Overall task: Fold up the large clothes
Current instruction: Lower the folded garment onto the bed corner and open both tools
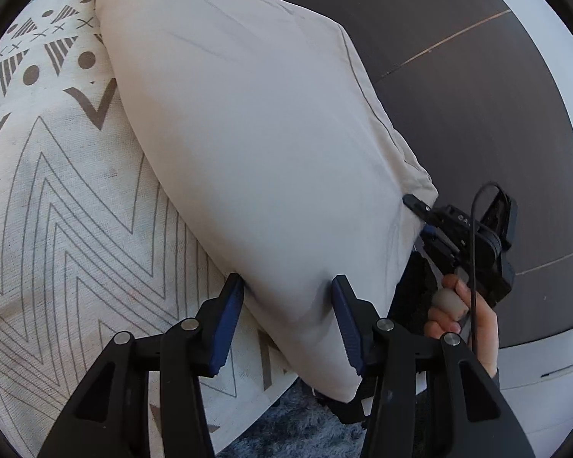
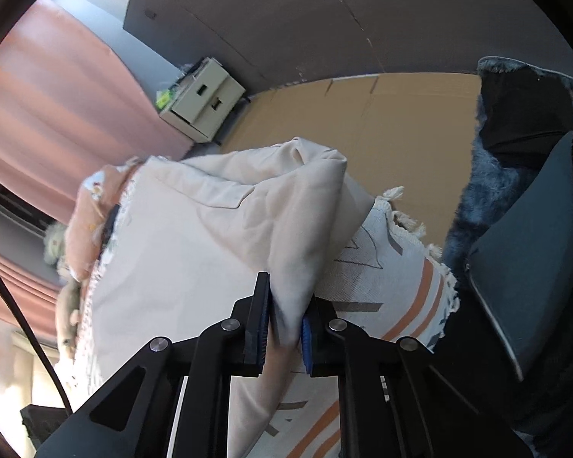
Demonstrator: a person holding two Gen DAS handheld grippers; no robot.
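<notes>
A large beige garment [image 1: 248, 133] lies folded on a white blanket with grey zigzag patterns [image 1: 76, 210]. My left gripper [image 1: 286, 294] has its blue pads pressed on either side of a thick bunched edge of the garment near the blanket's edge. In the right wrist view my right gripper [image 2: 286, 305] is shut on a corner fold of the same garment [image 2: 195, 252], which drapes over the fringed, orange-striped blanket [image 2: 382, 278]. The left wrist view also shows the right gripper [image 1: 420, 210] at the garment's corner, with a hand [image 1: 458, 313] on its handle.
A blue-grey shaggy rug [image 1: 305, 427] lies below the blanket's edge and also rises on the right [image 2: 489, 191]. A cream drawer cabinet [image 2: 202, 103] stands by a pink curtain [image 2: 57, 95]. Plush toys [image 2: 68, 305] sit at the blanket's far left.
</notes>
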